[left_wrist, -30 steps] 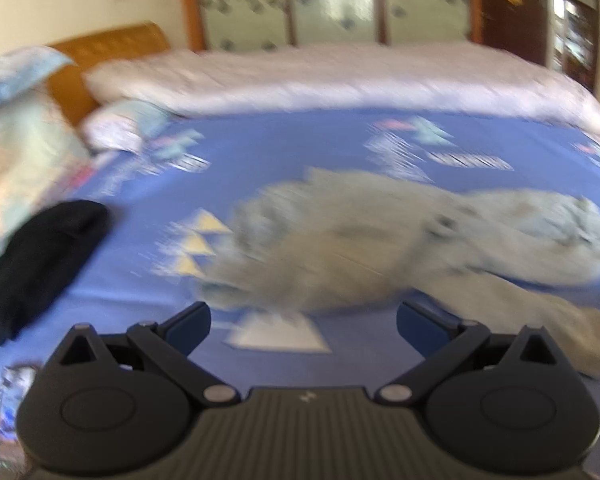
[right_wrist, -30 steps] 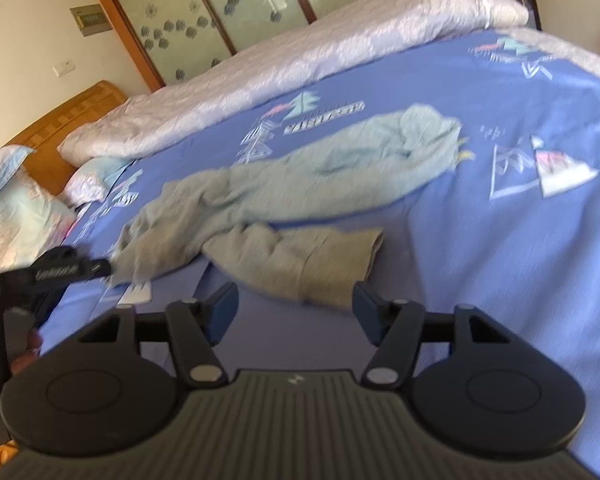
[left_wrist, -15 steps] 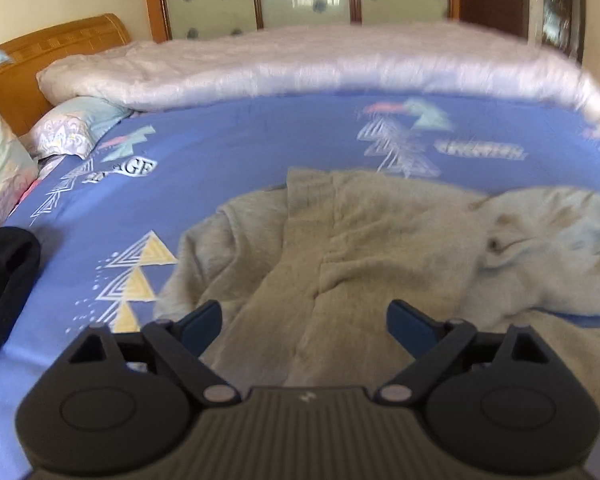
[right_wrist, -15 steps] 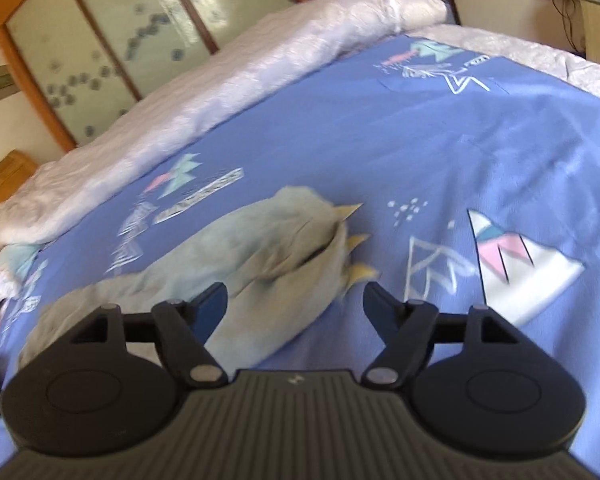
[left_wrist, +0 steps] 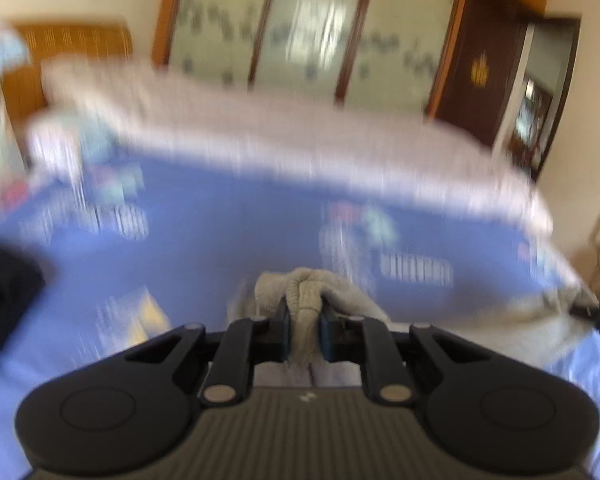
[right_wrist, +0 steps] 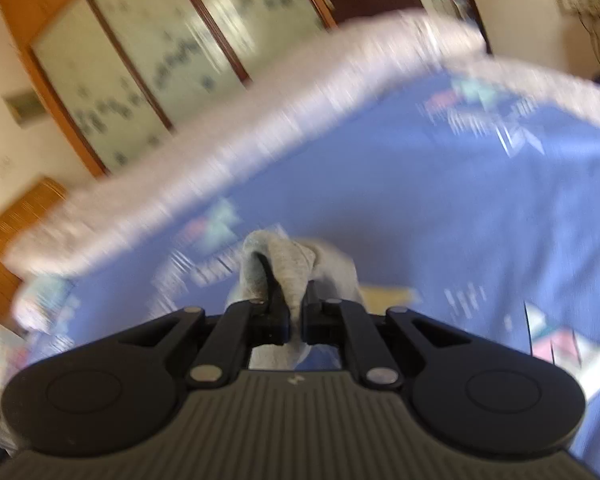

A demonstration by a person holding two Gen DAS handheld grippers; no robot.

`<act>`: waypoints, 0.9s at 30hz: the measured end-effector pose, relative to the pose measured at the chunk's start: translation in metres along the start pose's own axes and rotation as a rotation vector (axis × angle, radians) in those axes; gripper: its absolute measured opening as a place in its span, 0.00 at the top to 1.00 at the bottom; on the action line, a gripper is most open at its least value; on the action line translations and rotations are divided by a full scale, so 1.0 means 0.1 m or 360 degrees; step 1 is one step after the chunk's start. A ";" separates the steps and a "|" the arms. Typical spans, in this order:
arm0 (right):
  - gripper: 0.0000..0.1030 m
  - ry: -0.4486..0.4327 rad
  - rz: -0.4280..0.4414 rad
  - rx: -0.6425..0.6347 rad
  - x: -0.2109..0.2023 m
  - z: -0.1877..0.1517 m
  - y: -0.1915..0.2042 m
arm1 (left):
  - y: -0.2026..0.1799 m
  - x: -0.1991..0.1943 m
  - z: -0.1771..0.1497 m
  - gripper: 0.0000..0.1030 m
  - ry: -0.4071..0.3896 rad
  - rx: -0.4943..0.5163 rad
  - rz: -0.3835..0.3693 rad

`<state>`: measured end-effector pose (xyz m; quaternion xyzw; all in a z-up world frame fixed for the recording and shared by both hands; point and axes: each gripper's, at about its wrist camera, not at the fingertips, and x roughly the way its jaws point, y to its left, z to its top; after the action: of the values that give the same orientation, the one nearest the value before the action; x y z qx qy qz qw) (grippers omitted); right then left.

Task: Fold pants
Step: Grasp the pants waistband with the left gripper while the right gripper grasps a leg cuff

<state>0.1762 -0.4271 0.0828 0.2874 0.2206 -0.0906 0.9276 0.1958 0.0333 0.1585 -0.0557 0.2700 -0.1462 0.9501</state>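
Left tool [left_wrist: 304, 322] is pinching a bunched fold of the grey pants [left_wrist: 305, 292] between its blue pads, low in the centre of the left wrist view; half a second ago its fingers stood spread above the flat-lying cloth. From the pinch the fabric trails off toward the lower right of that frame, where it lies blurred on the blue bedsheet [left_wrist: 228, 248].

Right tool [right_wrist: 296, 316] is likewise pressed together on the pants [right_wrist: 288, 264], a grey knit fold standing up between its fingers at lower centre of the right wrist view. Earlier this tool too was spread, hovering over the pants' leg end.

Both views are now heavily motion-blurred, where before they were sharp. The sheet's printed patterns show only as smears. A white quilt [left_wrist: 284, 148] runs across the middle of the left view and arcs across the upper half of the right view [right_wrist: 260, 128]. Behind it stand the wardrobe's frosted-glass doors [left_wrist: 300, 28], higher and larger in frame than before. A dark garment [left_wrist: 4, 296] sits at the left edge of the left view, much as it did earlier.
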 end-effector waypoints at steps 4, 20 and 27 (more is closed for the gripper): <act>0.92 -0.0108 0.0037 -0.0106 0.04 0.43 0.33 | -0.20 0.19 0.74 0.84 -0.0238 0.0071 0.0135; 0.18 0.0416 0.0306 -0.0797 -0.44 -1.62 0.38 | 1.21 0.99 -1.06 0.15 0.0615 -0.0863 0.0307; 0.84 0.0414 0.0099 -0.1104 -0.27 -1.75 0.52 | 0.89 1.32 -0.92 0.89 0.0639 -0.0812 0.0210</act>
<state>0.1051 -0.2827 -0.0081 -0.0285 0.3453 0.0550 0.9364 0.2762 0.0744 -0.0020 -0.2443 0.4828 -0.0201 0.8407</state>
